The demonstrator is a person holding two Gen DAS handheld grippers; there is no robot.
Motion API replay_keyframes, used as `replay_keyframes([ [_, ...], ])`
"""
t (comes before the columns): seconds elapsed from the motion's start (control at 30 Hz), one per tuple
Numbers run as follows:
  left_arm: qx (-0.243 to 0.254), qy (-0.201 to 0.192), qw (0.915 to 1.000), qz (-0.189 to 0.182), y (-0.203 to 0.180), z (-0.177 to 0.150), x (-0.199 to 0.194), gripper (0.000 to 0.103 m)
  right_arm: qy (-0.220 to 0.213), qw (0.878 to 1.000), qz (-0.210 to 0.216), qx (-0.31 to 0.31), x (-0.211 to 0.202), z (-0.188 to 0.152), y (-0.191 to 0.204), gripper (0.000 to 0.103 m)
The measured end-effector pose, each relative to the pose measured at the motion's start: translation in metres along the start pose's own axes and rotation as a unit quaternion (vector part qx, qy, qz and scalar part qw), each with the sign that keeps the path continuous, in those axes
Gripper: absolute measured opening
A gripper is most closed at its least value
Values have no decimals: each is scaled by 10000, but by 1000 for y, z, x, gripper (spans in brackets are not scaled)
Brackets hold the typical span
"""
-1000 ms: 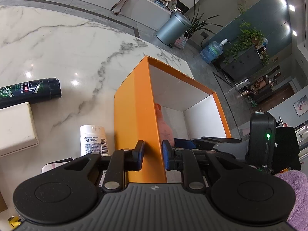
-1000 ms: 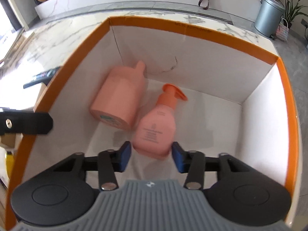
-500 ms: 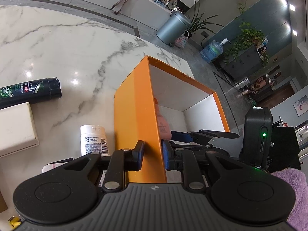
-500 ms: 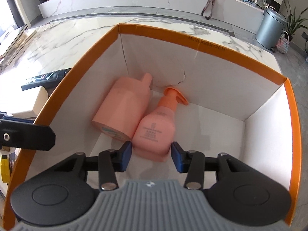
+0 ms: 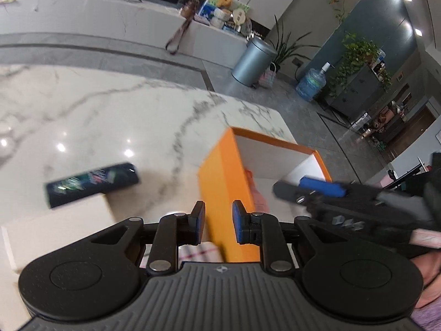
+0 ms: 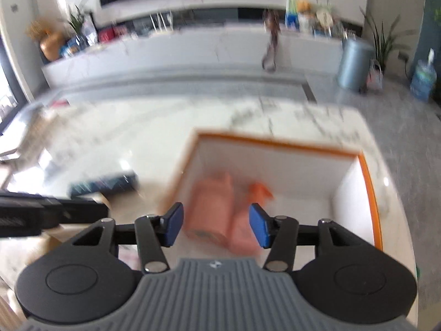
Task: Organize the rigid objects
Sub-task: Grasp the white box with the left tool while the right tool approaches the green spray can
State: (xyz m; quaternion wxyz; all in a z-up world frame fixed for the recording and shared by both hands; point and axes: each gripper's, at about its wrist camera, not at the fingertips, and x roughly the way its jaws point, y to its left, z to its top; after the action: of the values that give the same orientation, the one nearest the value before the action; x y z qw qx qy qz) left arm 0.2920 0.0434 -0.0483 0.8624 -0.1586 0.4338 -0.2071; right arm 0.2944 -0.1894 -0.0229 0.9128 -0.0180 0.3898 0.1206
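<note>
1. Left wrist view: left gripper [image 5: 215, 222] jaws apart, straddling the orange box [image 5: 220, 193] wall without touching it.
2. Right gripper [image 6: 216, 227] jaws wide apart, empty, above box.
3. Pink bottle [image 6: 210, 209] and pump bottle [image 6: 245, 229] lie inside box; dark bottle [image 5: 92, 184] on marble table [image 5: 110, 115].

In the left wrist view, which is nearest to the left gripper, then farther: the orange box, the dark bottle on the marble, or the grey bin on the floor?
From the left gripper:
1. Orange box: nearest; its left wall stands between the open fingers.
2. Dark bottle: farther, lying on the marble table, to the left.
3. Grey bin: farthest, on the floor beyond the table, upper right.
</note>
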Motion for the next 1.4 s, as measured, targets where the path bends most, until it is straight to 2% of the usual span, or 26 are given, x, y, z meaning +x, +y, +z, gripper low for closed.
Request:
replay_keyframes([
  [0.13,324,-90,9993,160,18,3,-20,23,-184,9988,441,-54,-12,11,35,54],
  [0.2,756,5,9964,371,25,2,-28,23,-142,9984,555,-4,-10,7,54,53],
  [0.27,1318,163,9890,648,30,-2,-32,24,-87,9975,687,149,-3,0,69,51],
  [0.33,1955,426,9756,902,34,-8,-30,32,54,9959,834,357,11,-10,83,48],
  [0.47,2866,954,9430,1399,42,-24,-12,39,359,9926,1028,530,38,-29,108,48],
  [0.57,3269,1193,9255,1493,44,-32,7,47,615,9903,1073,628,54,-36,118,47],
  [0.67,3634,1380,9084,1538,43,-37,24,61,683,9890,1063,770,64,-36,116,41],
  [0.8,4159,1689,8765,1740,40,-46,46,66,625,9893,1022,834,66,-35,110,41],
  [0.87,4276,1884,8646,1849,40,-50,57,66,641,9892,1016,843,68,-38,107,42],
  [0.93,4309,2026,8580,1929,43,-51,64,66,651,9892,1020,833,69,-40,105,42],
  [1.03,4292,2179,8539,1977,48,-53,70,67,620,9902,1009,744,72,-43,104,42],
  [1.1,4419,2208,8451,2044,48,-56,72,69,643,9901,1039,698,75,-45,104,42],
  [1.23,4563,2207,8333,2207,50,-56,79,70,729,9877,1158,753,82,-49,102,42],
  [1.3,4461,2211,8385,2214,53,-50,81,67,728,9872,1203,758,83,-49,101,42],
  [1.37,4570,2207,8307,2289,53,-50,83,62,747,9863,1227,808,84,-49,100,42],
  [1.4,4524,2198,8334,2289,54,-50,82,61,754,9859,1238,836,84,-50,99,42],
])
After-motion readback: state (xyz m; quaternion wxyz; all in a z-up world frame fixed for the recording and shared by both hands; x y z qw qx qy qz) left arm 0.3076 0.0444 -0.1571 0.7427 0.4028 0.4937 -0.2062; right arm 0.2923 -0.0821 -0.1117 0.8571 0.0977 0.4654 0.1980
